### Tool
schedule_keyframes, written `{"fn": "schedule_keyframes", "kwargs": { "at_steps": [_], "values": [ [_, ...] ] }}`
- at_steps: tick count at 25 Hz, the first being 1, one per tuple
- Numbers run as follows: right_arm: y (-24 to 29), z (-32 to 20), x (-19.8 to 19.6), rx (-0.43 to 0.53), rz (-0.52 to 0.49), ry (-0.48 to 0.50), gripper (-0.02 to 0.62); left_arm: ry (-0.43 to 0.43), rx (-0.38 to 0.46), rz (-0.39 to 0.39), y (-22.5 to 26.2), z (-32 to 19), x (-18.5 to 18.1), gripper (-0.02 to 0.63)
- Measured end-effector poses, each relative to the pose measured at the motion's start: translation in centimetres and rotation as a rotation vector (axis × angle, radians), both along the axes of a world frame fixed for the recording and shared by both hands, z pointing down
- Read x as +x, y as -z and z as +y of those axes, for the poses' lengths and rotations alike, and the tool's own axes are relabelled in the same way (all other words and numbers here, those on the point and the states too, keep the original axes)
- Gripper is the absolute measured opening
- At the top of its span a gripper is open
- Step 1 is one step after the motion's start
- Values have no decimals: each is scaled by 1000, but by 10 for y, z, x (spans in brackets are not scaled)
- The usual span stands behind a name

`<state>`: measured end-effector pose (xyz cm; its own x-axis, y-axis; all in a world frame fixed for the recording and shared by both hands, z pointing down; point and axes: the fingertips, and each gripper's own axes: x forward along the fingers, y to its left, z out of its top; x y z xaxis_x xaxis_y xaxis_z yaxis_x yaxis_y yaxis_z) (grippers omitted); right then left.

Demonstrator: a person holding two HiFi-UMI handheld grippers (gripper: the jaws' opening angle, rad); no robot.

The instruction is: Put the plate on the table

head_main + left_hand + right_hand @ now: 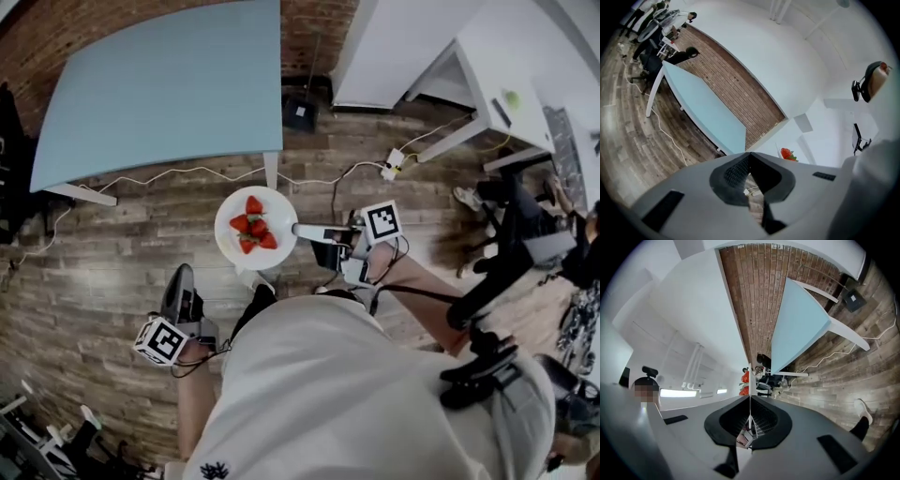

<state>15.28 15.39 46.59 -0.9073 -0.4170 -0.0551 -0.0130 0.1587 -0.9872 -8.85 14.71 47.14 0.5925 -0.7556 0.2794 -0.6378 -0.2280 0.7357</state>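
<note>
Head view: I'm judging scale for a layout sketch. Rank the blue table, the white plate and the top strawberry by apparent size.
Largest: blue table.
Then: white plate, though it's held up nearer the camera.
Smallest: top strawberry.

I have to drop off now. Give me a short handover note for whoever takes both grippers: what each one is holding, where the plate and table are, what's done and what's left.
Right gripper: fingers shut on the rim of the white plate, holding it in the air, about level, with strawberries on it.
Left gripper: fingers shut, nothing between them, held low at the person's left side.
Plate: over the wooden floor, just short of the near corner of the light blue table.
Done: plate gripped and carried.
Left: move it over the tabletop, set it down flat, open the right gripper's fingers, probably slowly so the strawberries stay put.
</note>
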Motion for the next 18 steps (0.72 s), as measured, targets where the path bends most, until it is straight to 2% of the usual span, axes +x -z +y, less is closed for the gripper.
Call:
{"fn": "schedule_keyframes", "kwargs": {
  "at_steps": [6, 10, 14, 18],
  "values": [
    [8, -69, -59, -1, -41, -9, 12, -71, 65, -144, 16, -60, -51, 2],
    [8, -121, -88, -18, -58, -2, 12, -66, 80, -170, 22, -93, -72, 0],
    [-1, -162, -96, -12, -51, -16, 12, -87, 118, -196, 20, -110, -75, 0],
    [-16, -230, -104, -21, -39, -18, 12, -67, 107, -218, 16, -145, -85, 0]
  ]
}}
